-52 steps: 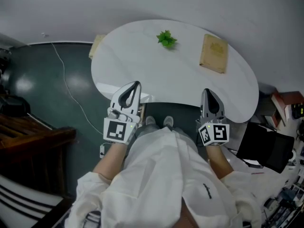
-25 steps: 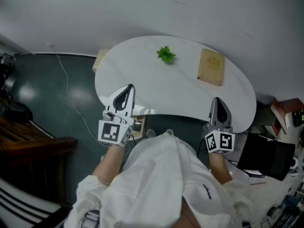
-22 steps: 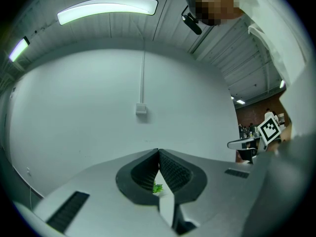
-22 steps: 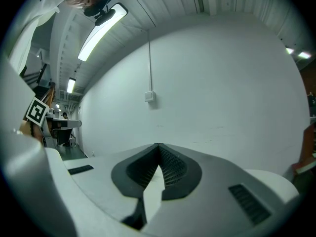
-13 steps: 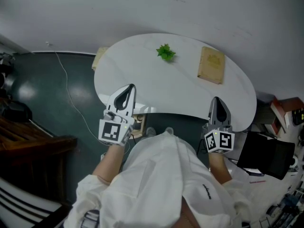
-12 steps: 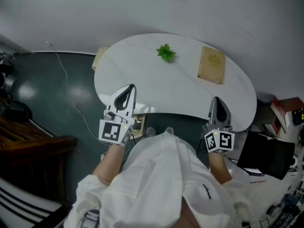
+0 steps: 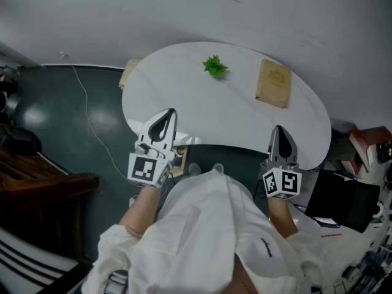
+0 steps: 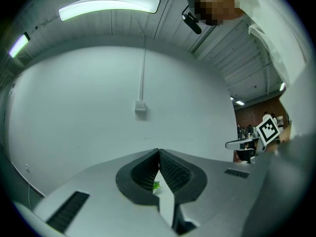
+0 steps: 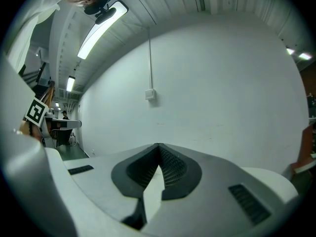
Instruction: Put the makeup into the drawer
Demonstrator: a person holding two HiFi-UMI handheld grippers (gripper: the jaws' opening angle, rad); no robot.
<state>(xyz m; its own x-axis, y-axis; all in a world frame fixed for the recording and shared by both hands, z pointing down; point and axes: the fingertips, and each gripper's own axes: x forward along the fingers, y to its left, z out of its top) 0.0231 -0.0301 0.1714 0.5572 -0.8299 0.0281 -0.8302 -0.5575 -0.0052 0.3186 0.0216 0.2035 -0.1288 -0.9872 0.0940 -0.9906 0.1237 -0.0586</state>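
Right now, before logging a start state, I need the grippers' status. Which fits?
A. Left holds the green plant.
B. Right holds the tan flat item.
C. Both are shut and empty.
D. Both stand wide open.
C: the left gripper and right gripper each show jaws meeting with nothing between, while the green plant and tan flat item lie on the white table.
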